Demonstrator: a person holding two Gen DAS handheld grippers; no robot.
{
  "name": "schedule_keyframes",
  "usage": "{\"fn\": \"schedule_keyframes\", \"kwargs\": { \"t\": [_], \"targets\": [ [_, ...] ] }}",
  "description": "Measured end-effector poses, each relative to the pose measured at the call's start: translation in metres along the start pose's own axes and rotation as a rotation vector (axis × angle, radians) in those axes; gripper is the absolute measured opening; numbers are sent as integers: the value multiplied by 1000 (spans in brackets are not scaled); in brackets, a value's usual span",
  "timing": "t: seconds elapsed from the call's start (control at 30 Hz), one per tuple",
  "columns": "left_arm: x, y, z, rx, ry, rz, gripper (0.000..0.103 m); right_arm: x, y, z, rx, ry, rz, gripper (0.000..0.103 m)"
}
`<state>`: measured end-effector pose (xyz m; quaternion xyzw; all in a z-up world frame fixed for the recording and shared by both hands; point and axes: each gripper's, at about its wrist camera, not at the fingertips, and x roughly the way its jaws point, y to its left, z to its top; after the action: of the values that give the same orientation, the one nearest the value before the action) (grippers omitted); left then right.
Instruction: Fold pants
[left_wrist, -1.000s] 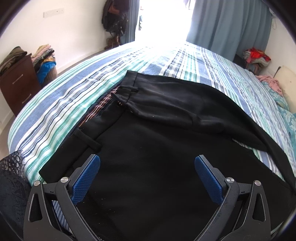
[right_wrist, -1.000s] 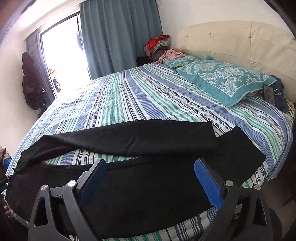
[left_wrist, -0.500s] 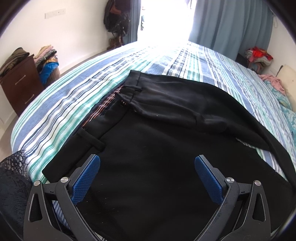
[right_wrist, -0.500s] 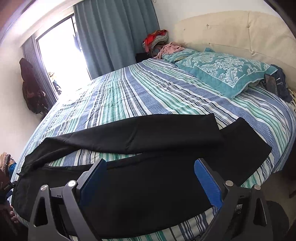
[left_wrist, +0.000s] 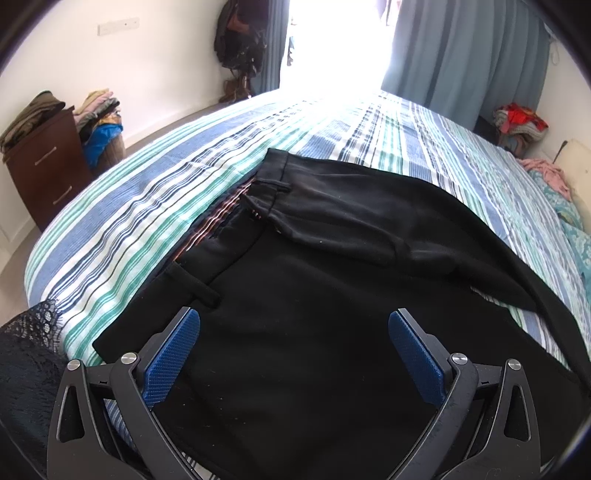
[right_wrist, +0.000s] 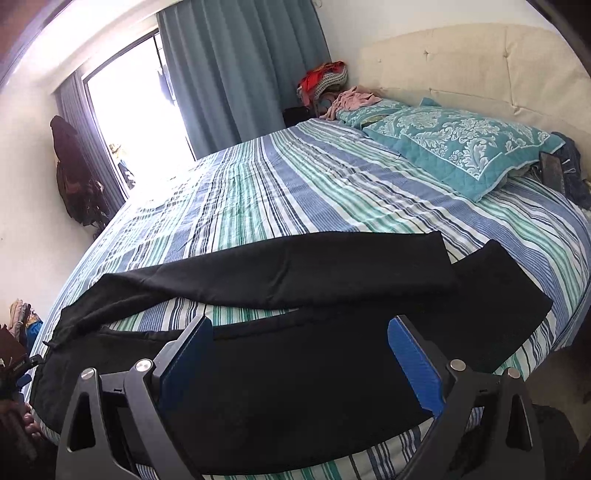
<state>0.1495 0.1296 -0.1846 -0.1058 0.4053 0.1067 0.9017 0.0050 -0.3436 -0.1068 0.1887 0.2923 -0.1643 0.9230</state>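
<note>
Black pants (left_wrist: 332, 295) lie spread on a striped bed (left_wrist: 147, 221). The waistband (left_wrist: 258, 199) with belt loops points to the bed's left side, its fly open. My left gripper (left_wrist: 293, 350) is open and empty, hovering over the seat area near the waistband. In the right wrist view the two legs (right_wrist: 314, 273) stretch apart toward the right, the far leg lying over the striped sheet (right_wrist: 295, 192), the near leg (right_wrist: 498, 306) ending near the bed edge. My right gripper (right_wrist: 301, 354) is open and empty above the near leg.
A teal patterned pillow (right_wrist: 461, 147) and cream headboard (right_wrist: 480, 70) are at the bed's head. Clothes piles (right_wrist: 328, 81) sit by the blue curtain (right_wrist: 240, 74). A brown dresser (left_wrist: 44, 162) with stacked clothes stands left of the bed. A black lace garment (left_wrist: 26, 354) lies at the near left corner.
Both grippers have drawn back slightly and risen, so a little more of the pants and bed shows. The pants have not moved and both grippers stay open.
</note>
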Motion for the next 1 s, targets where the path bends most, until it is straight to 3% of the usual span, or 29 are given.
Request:
{"fn": "schedule_keyframes", "kwargs": {
  "t": [0.1,0.17,0.27,0.37,0.43,0.5,0.6,0.7,0.77,0.87,1.0],
  "targets": [
    [0,2,0,-8,3,0,102,-15,-35,7,165,-87,-11,95],
    [1,3,-1,-15,5,-1,102,-16,-67,7,326,-90,4,95],
    [3,3,-1,-19,9,-1,102,-3,-93,0,486,-23,60,95],
    [6,0,-2,-8,15,-1,102,19,-82,-1,496,55,190,94],
    [7,-3,-4,11,22,2,102,41,-76,3,486,109,230,92],
    [7,-5,-6,29,26,5,102,61,-85,9,534,126,201,88],
    [6,-7,-7,38,24,11,102,87,-114,11,682,144,86,82],
    [10,-8,-8,41,32,22,102,99,-137,11,788,139,18,57],
    [15,-11,-10,51,50,30,102,102,-146,12,799,154,-52,7],
    [20,-19,-14,89,72,37,102,96,-147,19,771,150,-75,5],
    [21,-37,-14,156,84,18,102,64,-116,50,571,74,-26,5]
  ]
}}
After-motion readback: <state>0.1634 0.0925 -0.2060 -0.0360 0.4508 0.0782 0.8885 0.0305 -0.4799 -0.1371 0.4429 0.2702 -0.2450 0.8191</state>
